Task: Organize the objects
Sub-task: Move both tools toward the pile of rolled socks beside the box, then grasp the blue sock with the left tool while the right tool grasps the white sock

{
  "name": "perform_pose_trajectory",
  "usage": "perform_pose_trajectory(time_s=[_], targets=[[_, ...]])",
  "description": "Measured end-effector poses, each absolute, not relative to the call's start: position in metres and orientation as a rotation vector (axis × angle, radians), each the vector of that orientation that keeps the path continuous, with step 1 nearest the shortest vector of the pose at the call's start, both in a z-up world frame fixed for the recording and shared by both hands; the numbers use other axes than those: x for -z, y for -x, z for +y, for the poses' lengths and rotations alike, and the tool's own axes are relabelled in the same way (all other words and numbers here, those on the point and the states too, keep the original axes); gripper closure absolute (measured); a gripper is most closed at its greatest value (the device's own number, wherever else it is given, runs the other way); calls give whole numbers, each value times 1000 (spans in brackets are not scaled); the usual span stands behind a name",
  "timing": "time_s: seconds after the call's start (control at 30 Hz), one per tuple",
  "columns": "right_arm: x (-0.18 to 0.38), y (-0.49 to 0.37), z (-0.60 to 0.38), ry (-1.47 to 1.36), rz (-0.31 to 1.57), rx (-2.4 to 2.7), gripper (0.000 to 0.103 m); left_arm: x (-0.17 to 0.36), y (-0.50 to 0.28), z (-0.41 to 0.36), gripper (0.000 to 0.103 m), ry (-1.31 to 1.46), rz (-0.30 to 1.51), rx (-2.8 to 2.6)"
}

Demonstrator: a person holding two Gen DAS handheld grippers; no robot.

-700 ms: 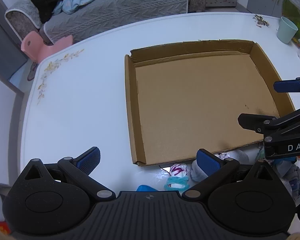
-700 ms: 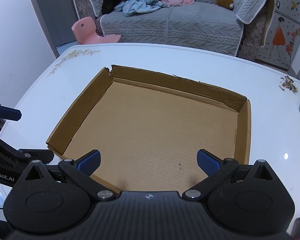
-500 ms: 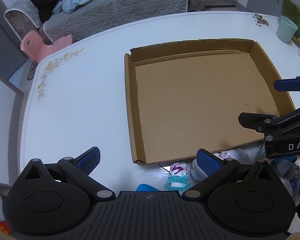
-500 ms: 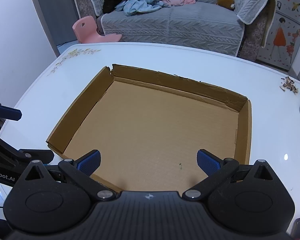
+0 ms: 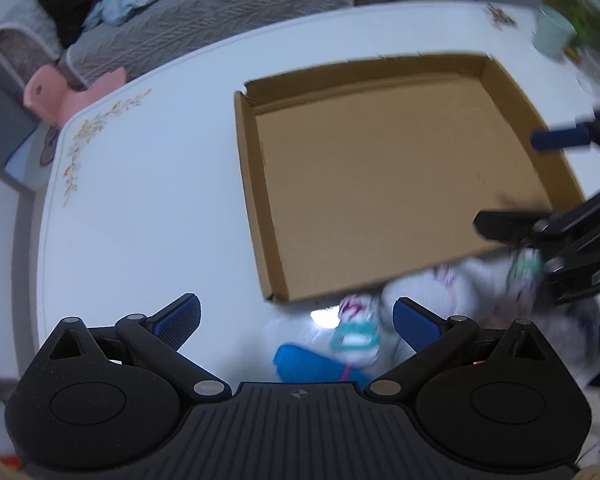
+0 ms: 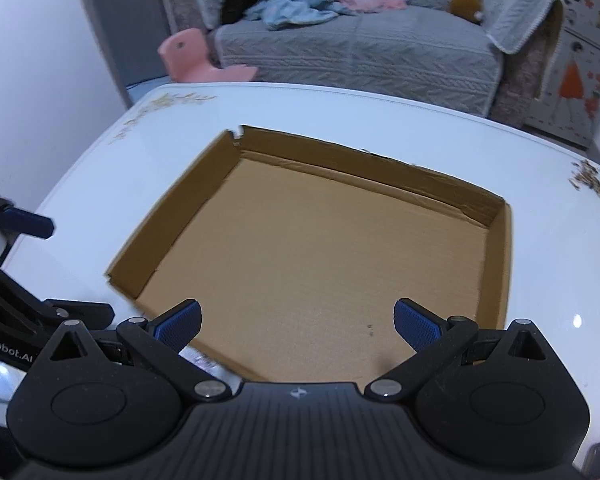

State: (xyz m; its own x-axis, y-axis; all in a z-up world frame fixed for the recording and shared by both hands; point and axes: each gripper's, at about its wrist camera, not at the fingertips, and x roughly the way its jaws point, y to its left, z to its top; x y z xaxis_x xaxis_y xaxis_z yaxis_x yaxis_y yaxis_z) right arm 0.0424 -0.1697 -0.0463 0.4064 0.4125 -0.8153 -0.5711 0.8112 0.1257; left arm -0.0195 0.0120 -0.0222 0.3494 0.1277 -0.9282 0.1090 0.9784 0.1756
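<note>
A shallow brown cardboard tray [image 5: 380, 184] lies empty on the white table [image 5: 147, 200]; it also shows in the right wrist view [image 6: 324, 264]. Small items lie in front of its near edge: a white pouch with a teal ring [image 5: 356, 334], a blue flat item [image 5: 312, 366] and white bundles [image 5: 460, 280], all blurred. My left gripper [image 5: 295, 314] is open and empty above the table just before the pile. My right gripper [image 6: 295, 320] is open and empty over the tray's near edge; it shows at the right of the left wrist view [image 5: 548, 216].
A pale green cup [image 5: 554, 36] stands at the table's far right corner, with small debris [image 6: 586, 176] beside it. A grey sofa with clothes [image 6: 352, 32] and a pink child's chair [image 6: 195, 56] stand beyond the table.
Both grippers have tilted and pulled back a little; the left wrist view is now blurred by motion and shows more of the pile. Both stay open.
</note>
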Motion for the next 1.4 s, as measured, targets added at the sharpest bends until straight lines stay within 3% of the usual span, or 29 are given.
perform_pose_trajectory(time_s=[0.33,0.53,0.93,1.03,1.23,1.4], targets=[[54,-6,-161,299,992,-886,2,72,37,31,1,-218,1375,43],[59,-3,-153,261,1061,-930,11,75,33,38,1,-160,1378,27],[73,-17,-151,162,1146,-847,9,90,29,50,1,7,1417,22],[69,-18,-154,129,1161,-861,14,87,27,52,1,8,1412,15],[69,-23,-159,16,1232,-886,14,91,31,58,1,82,1434,1],[79,-18,-152,84,1241,-852,15,95,31,62,1,122,1427,-5]])
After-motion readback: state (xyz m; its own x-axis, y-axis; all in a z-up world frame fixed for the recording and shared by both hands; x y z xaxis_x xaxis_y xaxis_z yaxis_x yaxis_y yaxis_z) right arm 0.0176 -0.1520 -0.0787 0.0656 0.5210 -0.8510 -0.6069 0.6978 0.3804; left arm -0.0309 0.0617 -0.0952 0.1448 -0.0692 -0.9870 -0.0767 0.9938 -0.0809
